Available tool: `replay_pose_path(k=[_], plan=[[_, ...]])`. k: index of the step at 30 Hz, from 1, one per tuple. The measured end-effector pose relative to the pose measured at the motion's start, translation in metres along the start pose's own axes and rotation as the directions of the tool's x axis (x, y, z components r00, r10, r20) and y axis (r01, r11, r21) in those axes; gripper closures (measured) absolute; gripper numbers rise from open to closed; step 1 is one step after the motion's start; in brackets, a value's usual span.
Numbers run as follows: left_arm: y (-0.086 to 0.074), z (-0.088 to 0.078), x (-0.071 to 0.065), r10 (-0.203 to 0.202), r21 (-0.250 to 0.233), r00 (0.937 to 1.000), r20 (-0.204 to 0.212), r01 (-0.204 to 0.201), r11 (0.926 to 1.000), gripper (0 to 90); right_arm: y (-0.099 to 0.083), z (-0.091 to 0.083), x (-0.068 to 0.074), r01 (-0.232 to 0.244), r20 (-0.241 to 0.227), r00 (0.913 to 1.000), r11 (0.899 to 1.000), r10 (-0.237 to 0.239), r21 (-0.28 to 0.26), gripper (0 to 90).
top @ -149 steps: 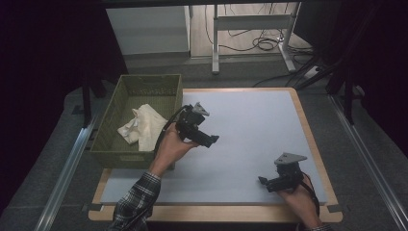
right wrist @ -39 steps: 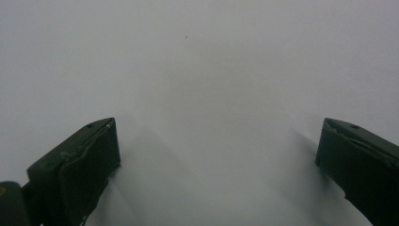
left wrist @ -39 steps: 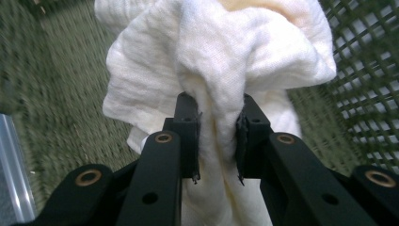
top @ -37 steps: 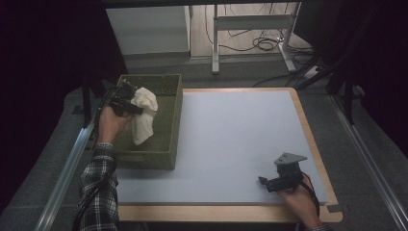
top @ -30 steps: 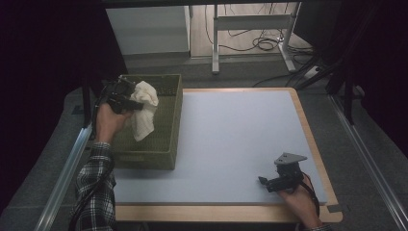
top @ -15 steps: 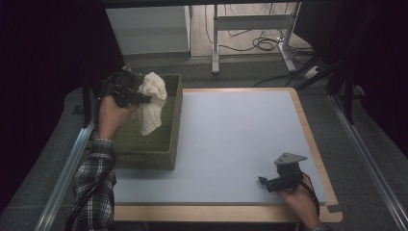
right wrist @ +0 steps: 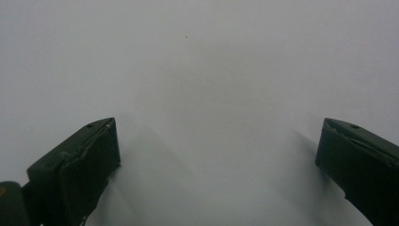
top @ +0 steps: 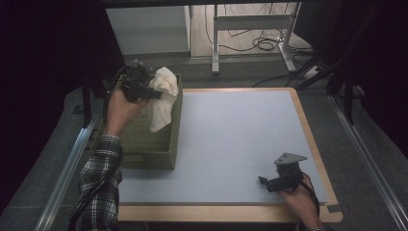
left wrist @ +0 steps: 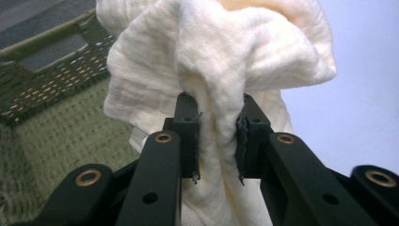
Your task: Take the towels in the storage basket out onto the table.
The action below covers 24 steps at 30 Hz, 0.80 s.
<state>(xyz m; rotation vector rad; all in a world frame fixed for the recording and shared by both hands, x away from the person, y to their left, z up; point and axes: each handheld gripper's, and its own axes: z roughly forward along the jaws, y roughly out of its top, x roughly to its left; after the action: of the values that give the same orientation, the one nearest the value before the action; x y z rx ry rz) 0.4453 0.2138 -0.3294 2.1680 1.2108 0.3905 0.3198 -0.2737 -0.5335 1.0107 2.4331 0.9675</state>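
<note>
Cloth: one soft, crinkly cream cloth hung bunched above the basket.
Basket: one green woven box (square corners).
Left gripper: pinched the cloth.
Right gripper: jaws wide, nothing inside.

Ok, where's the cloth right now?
In the high view the cream cloth hangs at far left, pinched in the left gripper, over the green basket. Its lower end is inside the basket's right wall.
</note>
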Motion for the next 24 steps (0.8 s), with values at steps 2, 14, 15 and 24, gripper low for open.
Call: replay_pose_path(k=[2,14,15,24], plan=[[0.003,0.002,-0.004,0.006,0.0,1.0,0.005,-0.006,1.0,74.2,0.0,0.0,0.0,0.0,0.0,1.0,1.0,0.0,0.0,0.2],[0.025,0.019,-0.03,0.046,0.001,0.9979,0.045,-0.046,0.9989,74.2,0.0,0.0,0.0,-0.001,0.0,1.0,1.0,0.001,0.001,0.2],[0.028,0.021,-0.032,0.05,0.001,0.9975,0.05,-0.05,0.9987,74.2,0.0,0.0,0.0,-0.001,0.0,1.0,1.0,0.001,0.001,0.2],[0.045,0.04,-0.056,0.077,-0.004,0.9935,0.084,-0.077,0.997,74.2,0.0,0.0,0.0,-0.001,0.0,1.0,1.0,0.001,0.001,0.2]])
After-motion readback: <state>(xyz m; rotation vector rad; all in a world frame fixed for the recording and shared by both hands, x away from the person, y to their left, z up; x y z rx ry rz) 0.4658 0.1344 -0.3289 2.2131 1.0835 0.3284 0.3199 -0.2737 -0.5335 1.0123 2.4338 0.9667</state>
